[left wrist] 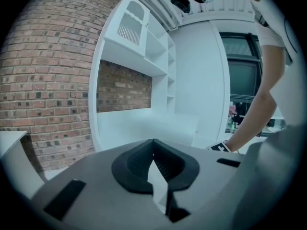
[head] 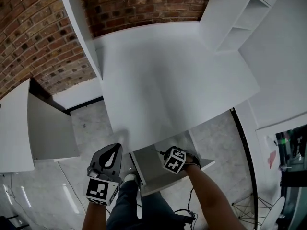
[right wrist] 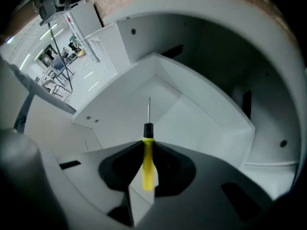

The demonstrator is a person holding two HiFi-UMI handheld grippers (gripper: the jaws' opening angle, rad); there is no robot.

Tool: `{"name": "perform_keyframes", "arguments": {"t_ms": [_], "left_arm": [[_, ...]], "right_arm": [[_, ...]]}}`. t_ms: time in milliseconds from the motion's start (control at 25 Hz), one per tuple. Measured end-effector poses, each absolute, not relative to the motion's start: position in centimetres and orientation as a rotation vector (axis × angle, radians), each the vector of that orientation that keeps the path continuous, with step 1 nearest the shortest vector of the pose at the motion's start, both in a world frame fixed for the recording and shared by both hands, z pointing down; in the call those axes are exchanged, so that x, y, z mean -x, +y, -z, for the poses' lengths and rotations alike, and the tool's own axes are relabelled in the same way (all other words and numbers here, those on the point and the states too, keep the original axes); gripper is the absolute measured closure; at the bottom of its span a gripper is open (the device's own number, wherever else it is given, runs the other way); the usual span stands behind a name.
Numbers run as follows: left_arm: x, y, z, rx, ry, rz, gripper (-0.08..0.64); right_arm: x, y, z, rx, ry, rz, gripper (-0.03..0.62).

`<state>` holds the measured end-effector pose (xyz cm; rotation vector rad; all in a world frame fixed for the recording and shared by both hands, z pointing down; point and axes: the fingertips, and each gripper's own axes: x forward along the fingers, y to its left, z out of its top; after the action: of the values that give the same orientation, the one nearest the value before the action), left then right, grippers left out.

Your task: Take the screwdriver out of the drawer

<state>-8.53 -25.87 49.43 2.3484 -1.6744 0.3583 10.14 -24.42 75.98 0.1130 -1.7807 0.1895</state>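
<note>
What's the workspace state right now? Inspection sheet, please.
Surface: white desk top, nothing on it.
Job's things: drawer pulled open under the desk; yellow-handled screwdriver over the drawer floor, shaft pointing away from the jaws.
Clutter: nothing seen.
Grippers: right gripper pointing down into the drawer, jaws shut on the screwdriver handle; left gripper left of the drawer, jaws shut, empty.
Cables: black cable on the floor by the person's legs.
Surroundings: brick wall, white shelf unit.
</note>
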Motion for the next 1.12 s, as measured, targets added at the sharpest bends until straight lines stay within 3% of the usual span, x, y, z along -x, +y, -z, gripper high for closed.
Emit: {"name": "perform_keyframes", "arguments": {"t_ms": [360,840,1120], "left_arm": [[7.2,-27.1,-45.2,-2.439,-1.675,-0.243,0.546],[6.9,-29.3,-41.3,-2.530,-1.686,-0.157,0.546],[5.9,-29.9,-40.6,-2.539,-1.689,-0.158,0.546]], "right_arm": [[-10.8,-24.6,-67.6,-0.259,-1.894,-0.144,0.522],[-13.3,-29.1,-51.6,-0.920,-2.283,-0.316,0.522],[-14.5,-32.2,-50.2,-1.065,-2.334,-0.414,0.520]]}}
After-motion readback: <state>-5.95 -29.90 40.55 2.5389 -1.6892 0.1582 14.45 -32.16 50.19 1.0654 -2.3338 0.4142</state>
